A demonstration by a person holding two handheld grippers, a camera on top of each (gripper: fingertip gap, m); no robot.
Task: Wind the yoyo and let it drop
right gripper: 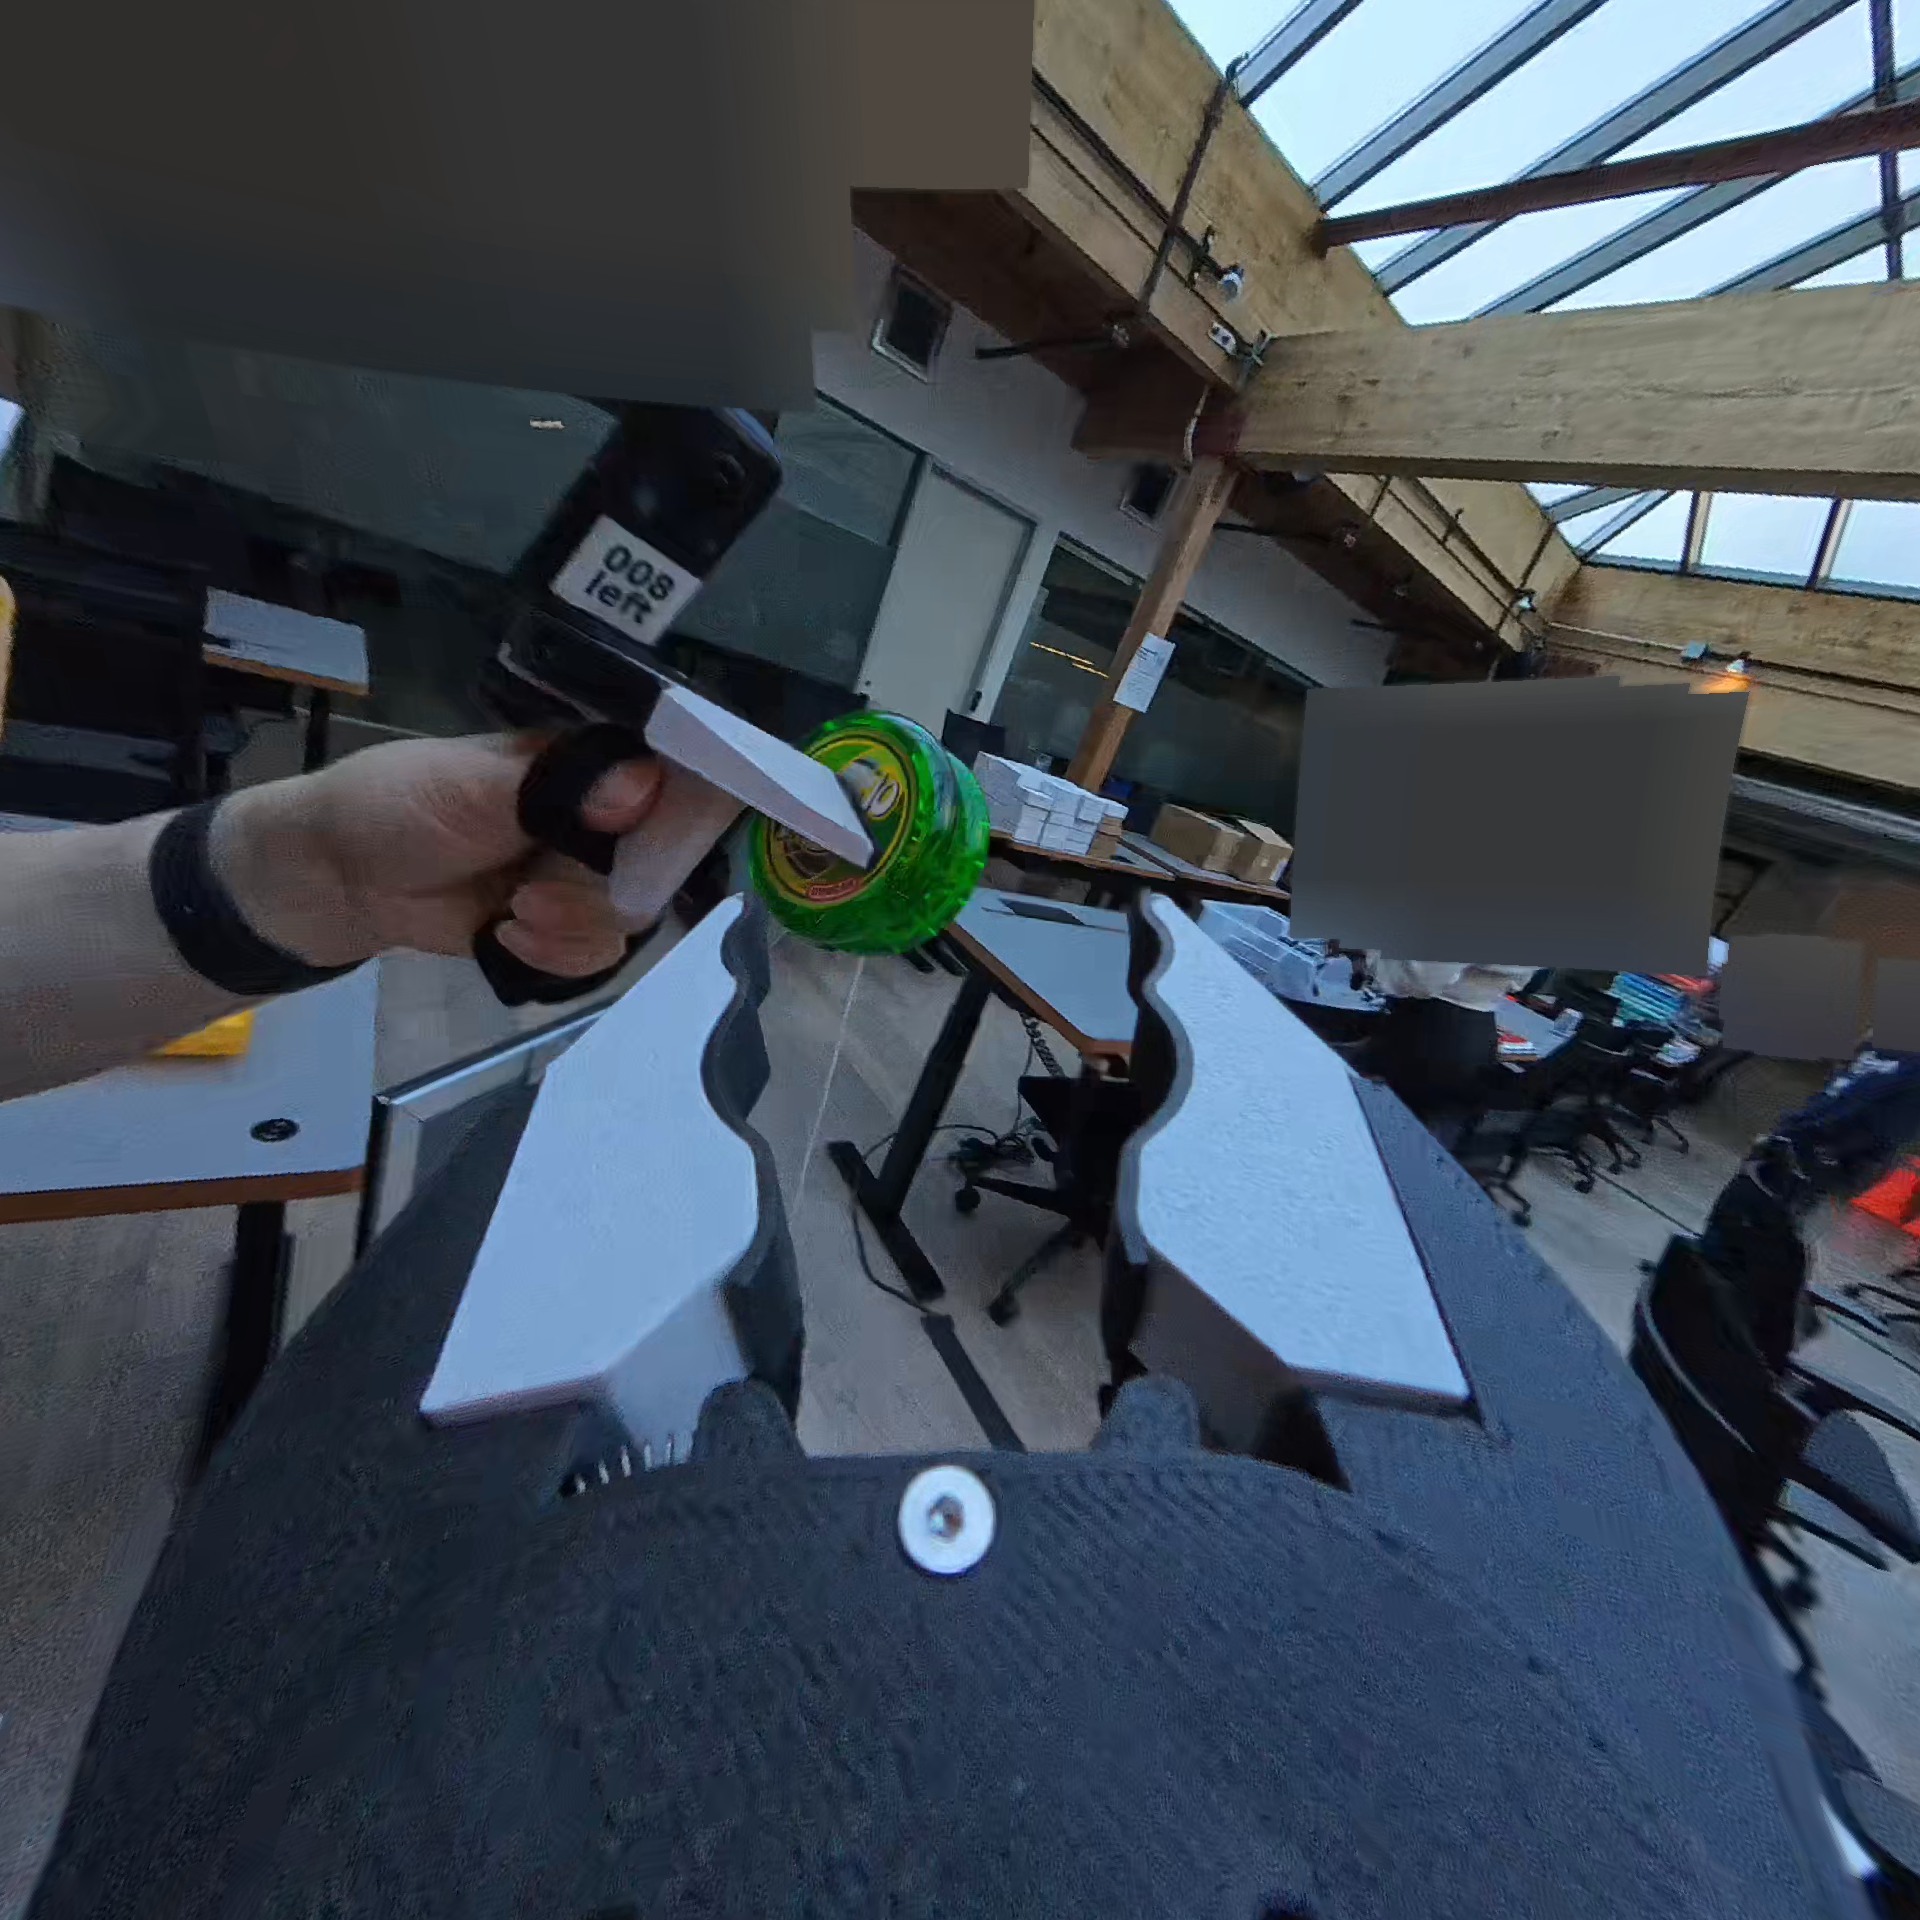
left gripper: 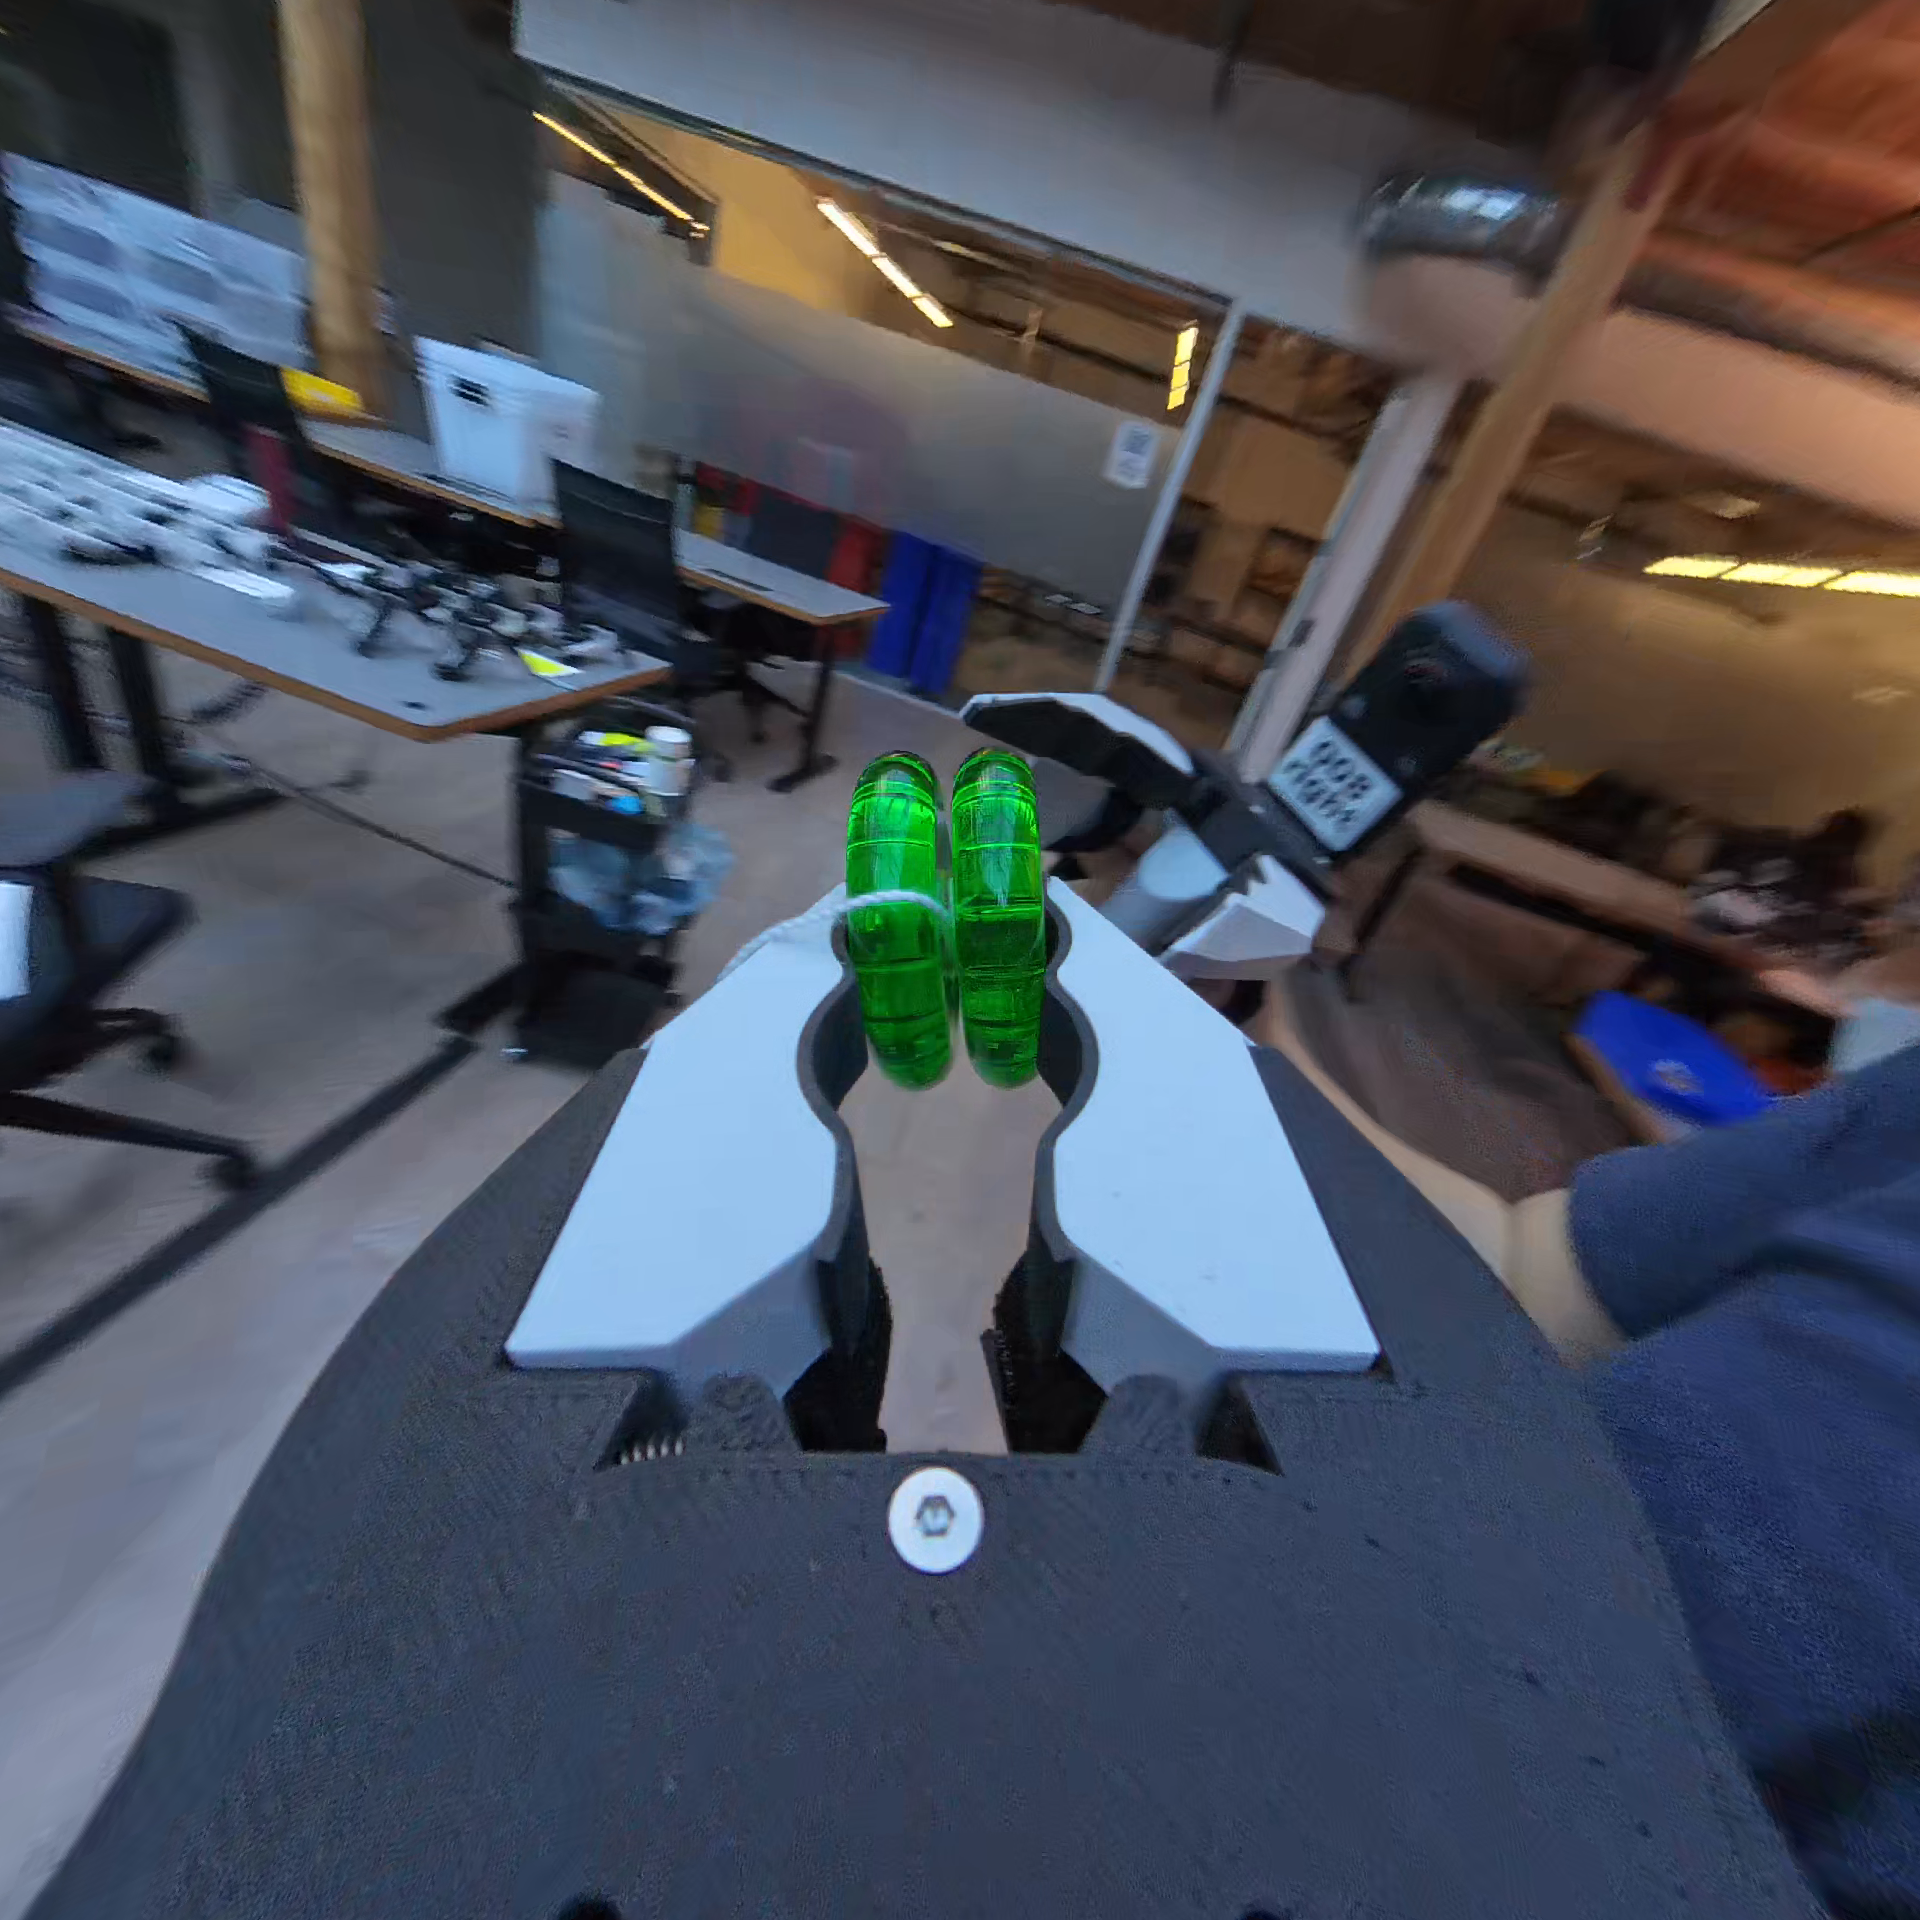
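Observation:
A clear green yoyo (left gripper: 943, 920) sits edge-on between the fingertips of my left gripper (left gripper: 948, 940), which is shut on its two flat sides. A white string (left gripper: 810, 928) crosses the left half and runs off over the left finger. In the right wrist view the yoyo (right gripper: 894, 836) shows its yellow side label, pinched by the left gripper in a hand (right gripper: 416, 842); the string (right gripper: 831, 1081) hangs down from it between my right fingers. My right gripper (right gripper: 951, 914) is open and empty just below the yoyo. It also shows in the left wrist view (left gripper: 1132, 810), behind the yoyo.
Grey desks (left gripper: 343, 665) with small parts, a black cart (left gripper: 608, 831) and office chairs (left gripper: 73, 935) stand to the left. In the right wrist view a desk (right gripper: 1049, 977), boxes (right gripper: 1216, 836), chairs (right gripper: 1538, 1101) and wooden beams (right gripper: 1558, 384) lie ahead. A blue sleeve (left gripper: 1766, 1299) is at right. Less than 4 cm separates the two grippers' tips.

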